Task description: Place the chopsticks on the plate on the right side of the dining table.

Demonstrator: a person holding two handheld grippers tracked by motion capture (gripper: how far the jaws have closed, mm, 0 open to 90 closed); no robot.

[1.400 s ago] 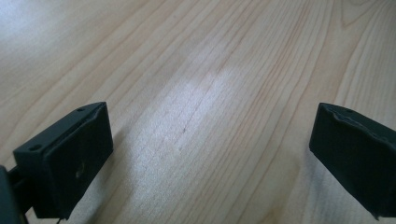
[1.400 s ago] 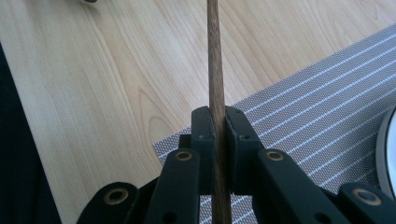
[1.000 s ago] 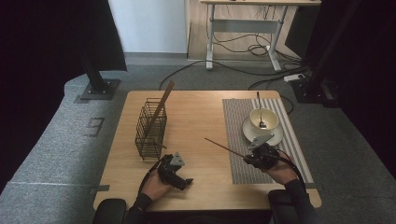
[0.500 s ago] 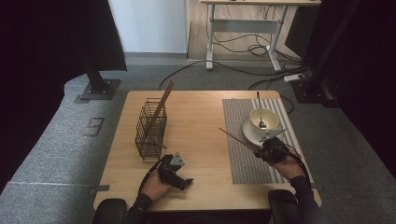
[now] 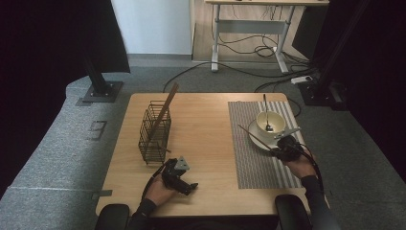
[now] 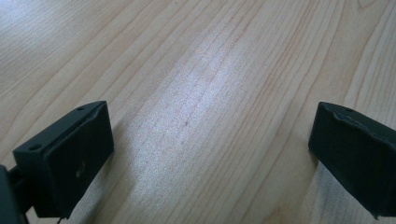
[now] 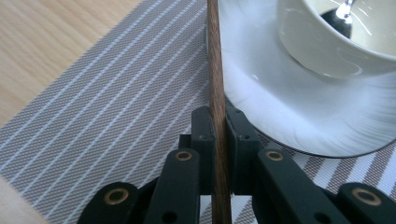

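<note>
At four o'clock on the pale wooden bench [image 5: 206, 120], the right tool [image 7: 218, 122] clamps a thin brown wooden stick [image 7: 215, 70] beside the white saucer [image 7: 261, 107]; at seven o'clock the left tool [image 6: 210, 154] rests with jaws spread wide.

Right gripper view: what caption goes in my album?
Right claw pinching a brown chopstick beside a white plate.
</note>
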